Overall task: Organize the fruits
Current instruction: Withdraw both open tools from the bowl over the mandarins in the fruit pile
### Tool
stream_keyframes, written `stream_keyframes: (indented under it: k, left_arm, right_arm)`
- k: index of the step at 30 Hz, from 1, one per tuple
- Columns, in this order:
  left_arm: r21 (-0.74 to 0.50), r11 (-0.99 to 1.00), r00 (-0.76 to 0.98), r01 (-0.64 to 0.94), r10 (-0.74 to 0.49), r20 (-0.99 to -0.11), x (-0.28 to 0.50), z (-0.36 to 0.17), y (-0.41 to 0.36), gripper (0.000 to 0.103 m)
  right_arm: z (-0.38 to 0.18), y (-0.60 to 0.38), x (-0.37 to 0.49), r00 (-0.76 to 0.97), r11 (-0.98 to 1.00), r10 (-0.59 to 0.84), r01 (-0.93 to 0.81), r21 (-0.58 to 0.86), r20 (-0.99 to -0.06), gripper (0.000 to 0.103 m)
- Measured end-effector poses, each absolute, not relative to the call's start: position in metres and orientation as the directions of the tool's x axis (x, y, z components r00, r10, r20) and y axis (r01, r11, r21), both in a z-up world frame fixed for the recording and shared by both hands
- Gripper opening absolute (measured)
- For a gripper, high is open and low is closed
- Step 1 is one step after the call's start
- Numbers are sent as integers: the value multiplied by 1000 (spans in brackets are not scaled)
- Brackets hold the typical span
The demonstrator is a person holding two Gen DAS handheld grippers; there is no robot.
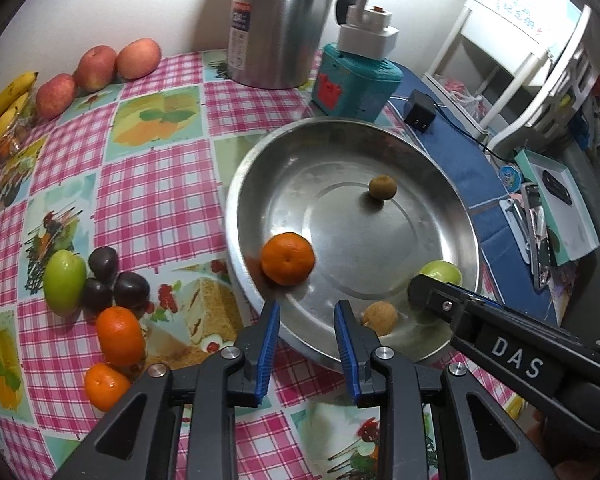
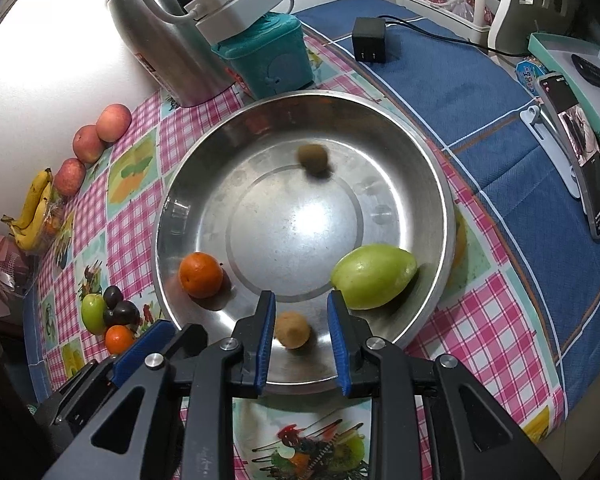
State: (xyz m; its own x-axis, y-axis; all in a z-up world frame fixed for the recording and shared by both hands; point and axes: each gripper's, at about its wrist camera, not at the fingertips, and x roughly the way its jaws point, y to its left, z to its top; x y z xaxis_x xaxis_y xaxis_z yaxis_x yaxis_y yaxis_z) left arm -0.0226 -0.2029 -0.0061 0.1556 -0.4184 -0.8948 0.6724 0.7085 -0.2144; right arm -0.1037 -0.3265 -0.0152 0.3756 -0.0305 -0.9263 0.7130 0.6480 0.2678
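Observation:
A steel bowl (image 1: 452, 200) (image 2: 440, 200) holds a tangerine (image 1: 287, 258) (image 2: 201, 275), a green fruit (image 1: 444, 270) (image 2: 374, 276) and two small brown fruits (image 1: 382, 187) (image 1: 380, 317) (image 2: 313, 157) (image 2: 293, 329). My left gripper (image 1: 307, 320) is open and empty over the bowl's near rim. My right gripper (image 2: 299, 312) is open and empty above the near brown fruit; it also shows in the left wrist view (image 1: 432, 292). On the cloth lie a green fruit (image 1: 65, 282), three dark plums (image 1: 114, 284) and two tangerines (image 1: 121, 335) (image 1: 106, 386).
Three apples (image 1: 96, 68) and bananas (image 1: 4, 114) lie at the far left by the wall. A steel thermos (image 1: 280, 20), a teal box (image 1: 356, 84), a black charger (image 1: 419, 111) and a phone on a stand (image 2: 580, 160) stand behind and right of the bowl.

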Motion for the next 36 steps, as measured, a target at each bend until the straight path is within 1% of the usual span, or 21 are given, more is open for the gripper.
stream_keyframes:
  k: [5,14,22,23,24,25,26,27,28,30,32,34,36]
  left_arm:
    - [-211,745,172,633,-400,-900,-13,-6,-194,32]
    - [-180,858,239,481,-326,-915,18,-2,-155,32]
    - [-177,905,285,387,-300,-910,38,10,-126,32]
    - [-180,907,285,381,-300,-910,39,10,-124,34]
    - [-183,909,282,375,-300,-911,40,10,-122,39]
    - [-185,911,279,370,-298,-913,42,9,-121,58]
    - [-180,915,278,362,-290,-916,43,8,-119,74]
    - [-168,920,281,353,-276,-919,44,6,-119,76]
    - [-157,925,284,347,-263,-922,45,4,-118,76]
    - [-143,932,282,334,-244,-928,47,0,-116,77]
    - [-138,938,275,318,-231,-933,49,-4,-113,81]
    - [-134,943,269,306,-221,-938,50,-7,-110,84]
    - [-132,947,266,292,-213,-940,51,-9,-107,87]
  right_arm:
    - [-14,-327,-104,379,649,-32,712,269,-925,27]
    - [-13,-323,-101,379,662,-32,701,264,-925,27]
    - [-6,-313,-95,390,701,-34,666,256,-920,27]
    - [-6,-312,-94,390,705,-34,662,255,-920,27]
    - [-6,-311,-93,390,707,-34,660,254,-920,27]
    - [-6,-310,-93,388,711,-36,657,249,-921,27]
    - [-6,-310,-92,386,714,-38,656,245,-922,27]
    - [-7,-309,-91,382,716,-41,656,239,-923,31]
    - [-8,-308,-91,375,718,-50,657,228,-926,48]
    - [-9,-307,-89,364,726,-68,657,204,-929,63]
    - [-10,-305,-88,364,735,-70,648,198,-929,63]
    - [-11,-305,-87,366,742,-70,641,197,-928,67]
    - [-11,-303,-85,363,750,-75,634,187,-929,68]
